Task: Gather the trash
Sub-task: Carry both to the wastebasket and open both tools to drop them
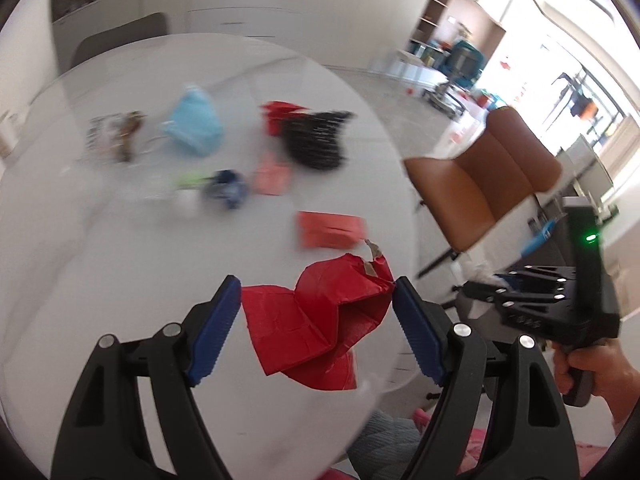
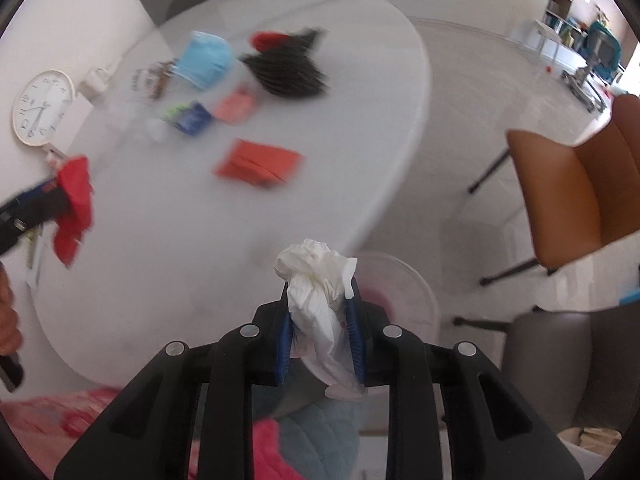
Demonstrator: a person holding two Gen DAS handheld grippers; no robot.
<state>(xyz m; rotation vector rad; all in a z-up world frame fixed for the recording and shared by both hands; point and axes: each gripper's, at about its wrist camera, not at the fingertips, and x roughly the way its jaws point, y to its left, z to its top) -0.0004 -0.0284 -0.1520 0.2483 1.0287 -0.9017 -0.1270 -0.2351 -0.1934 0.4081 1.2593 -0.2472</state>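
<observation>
1. Your right gripper [image 2: 320,320] is clamped on a crumpled white tissue [image 2: 316,280]; the wad bulges past the blue pads [image 2: 285,344] and a tail of it hangs back between them.
2. Your left gripper [image 1: 318,320] holds a creased sheet of red paper [image 1: 316,320]. The right pad touches its torn upper corner and the left pad meets its other edge, with the jaws standing wide around the sheet. In the right wrist view the same red paper [image 2: 74,204] hangs from that gripper far to the left.
3. Just beyond the tissue and slightly right of your right gripper sits a pale round bin [image 2: 404,292], partly hidden behind the tissue and beside the edge of the white tabletop [image 2: 160,260].
4. Ahead of your left gripper, on the tabletop, lies a flat red-orange packet [image 1: 330,230]; further ahead lie a smaller pink piece [image 1: 272,178], a blue wrapper [image 1: 228,188] with something green and white beside it, a black bristly heap [image 1: 316,140] over another red scrap, and a light blue mask [image 1: 196,124]. All are blurred.
5. To the right of both grippers a brown chair [image 1: 480,184] stands close to the tabletop edge. A grey chair [image 2: 560,360] sits right of your right gripper.
6. Far left of your right gripper a white wall clock [image 2: 42,108] leans at the tabletop's far side.
7. Your hand [image 1: 592,368] grips the right tool's handle, right of your left gripper.
</observation>
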